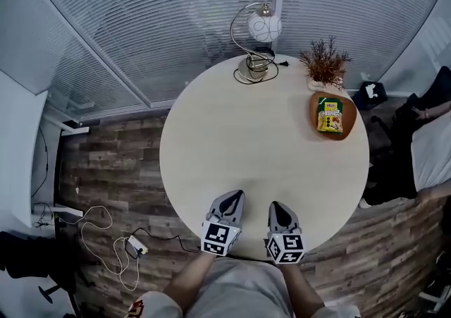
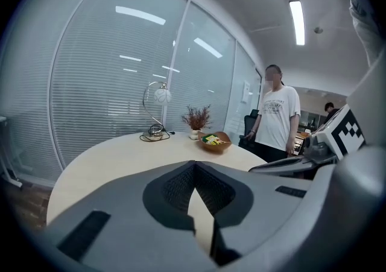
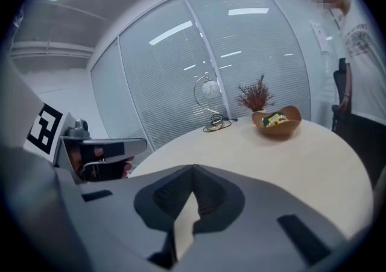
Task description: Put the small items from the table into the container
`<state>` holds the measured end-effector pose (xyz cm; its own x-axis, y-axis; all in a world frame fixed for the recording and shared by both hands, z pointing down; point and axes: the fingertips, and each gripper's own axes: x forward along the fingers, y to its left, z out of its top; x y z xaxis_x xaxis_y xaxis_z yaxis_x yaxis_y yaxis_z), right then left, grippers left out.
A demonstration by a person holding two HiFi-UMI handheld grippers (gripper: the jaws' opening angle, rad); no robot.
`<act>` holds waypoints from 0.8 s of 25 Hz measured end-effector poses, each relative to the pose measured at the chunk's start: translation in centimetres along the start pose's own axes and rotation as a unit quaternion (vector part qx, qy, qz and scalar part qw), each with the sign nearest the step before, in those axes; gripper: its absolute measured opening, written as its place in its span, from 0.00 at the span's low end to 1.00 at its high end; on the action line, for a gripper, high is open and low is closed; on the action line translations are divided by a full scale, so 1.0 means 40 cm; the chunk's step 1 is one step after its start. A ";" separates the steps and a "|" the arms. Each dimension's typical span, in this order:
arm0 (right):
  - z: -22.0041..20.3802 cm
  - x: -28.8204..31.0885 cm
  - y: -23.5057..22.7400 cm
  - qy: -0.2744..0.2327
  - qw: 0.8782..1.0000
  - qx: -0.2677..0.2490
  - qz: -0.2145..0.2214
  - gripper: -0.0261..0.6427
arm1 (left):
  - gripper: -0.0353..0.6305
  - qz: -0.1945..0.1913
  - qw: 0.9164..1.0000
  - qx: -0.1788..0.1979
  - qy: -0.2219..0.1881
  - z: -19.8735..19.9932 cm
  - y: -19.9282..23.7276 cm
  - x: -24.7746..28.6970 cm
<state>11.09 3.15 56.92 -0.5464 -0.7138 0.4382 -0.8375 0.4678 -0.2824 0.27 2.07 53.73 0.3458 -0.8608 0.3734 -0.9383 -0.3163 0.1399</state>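
Jaws of your left gripper (image 1: 232, 200) and right gripper (image 1: 277, 209): both clenched, empty, at the near edge of the surface (image 1: 239, 133). Packet (image 1: 329, 115) lies in the bowl (image 1: 313, 115); a careless reach there could topple the plant (image 1: 325, 63) beside it

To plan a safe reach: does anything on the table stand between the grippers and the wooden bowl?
Nothing visible does. The table is bare from the left gripper and right gripper to the wooden bowl; lamp and plant stand at the far edge.
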 end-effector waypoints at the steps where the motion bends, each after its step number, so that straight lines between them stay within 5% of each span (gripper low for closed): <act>1: -0.001 -0.005 0.000 0.001 1.000 -0.004 0.000 0.06 | 0.04 -0.001 1.000 -0.002 0.000 -0.005 -0.003 -0.003; 20: 0.015 -0.009 0.014 0.003 1.000 -0.021 0.013 0.06 | 0.04 0.011 1.000 -0.007 -0.012 0.006 0.006 -0.014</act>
<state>10.79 3.35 56.08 -0.5680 -0.6983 0.4356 -0.8220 0.5075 -0.2583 -0.16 2.39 53.32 0.3249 -0.8766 0.3549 -0.9454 -0.2917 0.1451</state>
